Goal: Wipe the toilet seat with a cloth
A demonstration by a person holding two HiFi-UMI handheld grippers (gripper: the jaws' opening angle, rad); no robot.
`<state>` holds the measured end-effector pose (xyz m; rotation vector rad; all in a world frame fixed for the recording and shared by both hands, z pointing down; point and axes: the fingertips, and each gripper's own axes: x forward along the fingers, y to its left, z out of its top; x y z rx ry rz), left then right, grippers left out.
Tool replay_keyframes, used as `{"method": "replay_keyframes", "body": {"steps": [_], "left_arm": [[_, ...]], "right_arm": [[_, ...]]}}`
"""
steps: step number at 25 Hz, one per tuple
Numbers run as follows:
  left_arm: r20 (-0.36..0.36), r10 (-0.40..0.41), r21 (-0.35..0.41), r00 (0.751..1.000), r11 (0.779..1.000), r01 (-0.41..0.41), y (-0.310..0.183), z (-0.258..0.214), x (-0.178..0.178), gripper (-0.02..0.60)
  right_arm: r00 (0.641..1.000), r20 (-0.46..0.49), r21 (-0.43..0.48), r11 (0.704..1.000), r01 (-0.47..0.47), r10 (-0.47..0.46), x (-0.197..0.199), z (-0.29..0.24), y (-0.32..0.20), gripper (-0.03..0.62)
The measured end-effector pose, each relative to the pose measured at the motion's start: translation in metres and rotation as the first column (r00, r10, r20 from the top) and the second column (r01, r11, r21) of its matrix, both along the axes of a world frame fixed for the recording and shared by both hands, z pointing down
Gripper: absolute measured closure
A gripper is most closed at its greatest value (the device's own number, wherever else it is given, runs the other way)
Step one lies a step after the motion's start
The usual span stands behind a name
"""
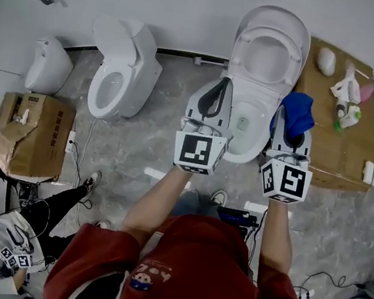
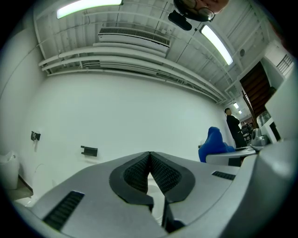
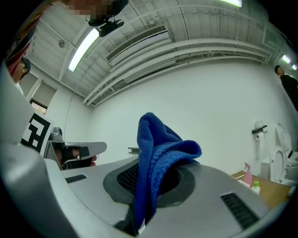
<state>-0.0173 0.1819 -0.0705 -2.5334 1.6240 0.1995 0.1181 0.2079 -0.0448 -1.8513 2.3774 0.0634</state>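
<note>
The blue knitted cloth (image 1: 297,113) is clamped in the right claw (image 3: 153,179). Its loose fold stands up above the pads. In the head view it sits between the right rim of the white ceramic toilet (image 1: 251,154), whose lid is raised, and the left edge of the brown wooden worktop (image 1: 327,153). The left claw (image 2: 150,163) has its jaws pressed together with nothing between them, and shows over the bowl's left rim. A pink-and-white spray bottle (image 1: 348,93) lies near the worktop's far edge. A second white toilet (image 1: 123,65) and a brown cardboard box (image 1: 31,131) stand on the grey floor to the left.
</note>
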Motion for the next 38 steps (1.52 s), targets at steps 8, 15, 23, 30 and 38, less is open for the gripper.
{"method": "replay_keyframes", "body": {"steps": [8,15,23,30,38], "left_arm": [[0.024,0.010,0.031,1.000,0.999,-0.011,-0.062,0.019,-0.012,0.566],[-0.014,0.061,0.044,0.998,0.997,-0.060,-0.122,0.042,-0.014,0.566],[-0.061,0.079,0.005,0.995,0.997,-0.078,-0.185,0.099,-0.012,0.566],[-0.064,0.079,-0.043,0.995,0.996,-0.082,-0.240,0.181,-0.007,0.566],[-0.046,0.071,-0.068,0.996,0.995,-0.074,-0.299,0.287,-0.017,0.566]], "right_arm": [[0.999,-0.042,-0.019,1.000,-0.005,0.004,-0.018,0.022,-0.059,0.540],[0.997,-0.060,-0.045,0.998,-0.045,0.042,-0.024,0.055,-0.118,0.540],[0.997,-0.057,-0.078,0.995,-0.060,0.056,-0.023,0.121,-0.188,0.540],[0.996,-0.056,-0.110,0.991,-0.072,0.066,-0.020,0.207,-0.245,0.540],[0.996,-0.059,-0.153,0.985,-0.082,0.074,-0.019,0.317,-0.300,0.540]]}}
